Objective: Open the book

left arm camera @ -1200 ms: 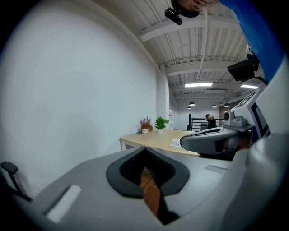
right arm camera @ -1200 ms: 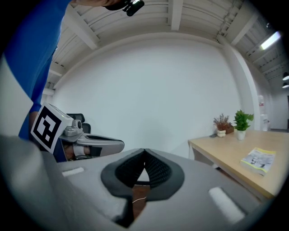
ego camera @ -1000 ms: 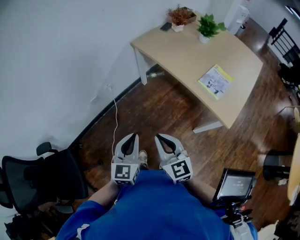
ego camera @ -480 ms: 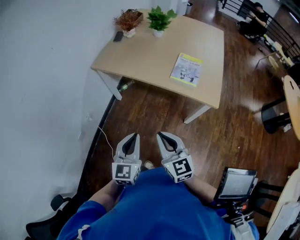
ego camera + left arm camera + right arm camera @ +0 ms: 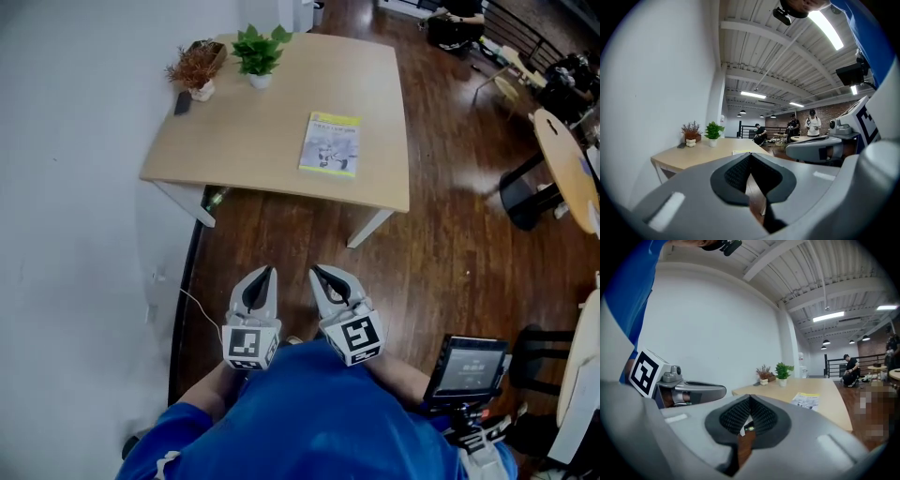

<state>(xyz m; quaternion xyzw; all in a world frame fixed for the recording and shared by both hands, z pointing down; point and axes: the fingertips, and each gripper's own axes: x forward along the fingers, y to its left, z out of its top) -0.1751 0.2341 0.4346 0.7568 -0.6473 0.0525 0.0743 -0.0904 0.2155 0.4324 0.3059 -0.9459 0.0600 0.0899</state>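
Observation:
A closed book with a yellow and white cover lies flat on the light wooden table, toward its near right part. In the right gripper view the book shows on the tabletop ahead, and the left gripper view catches it as a thin strip. My left gripper and right gripper are held side by side over the wooden floor, well short of the table. Both are shut with nothing between the pads.
Two potted plants and a small dark object stand at the table's far left. A white wall runs along the left. A black stool base, another table and a screen on a stand are at the right.
The view has swung round: the table with the book has shifted from upper right to upper centre. The black office chair has left the view. Both grippers stay shut, side by side.

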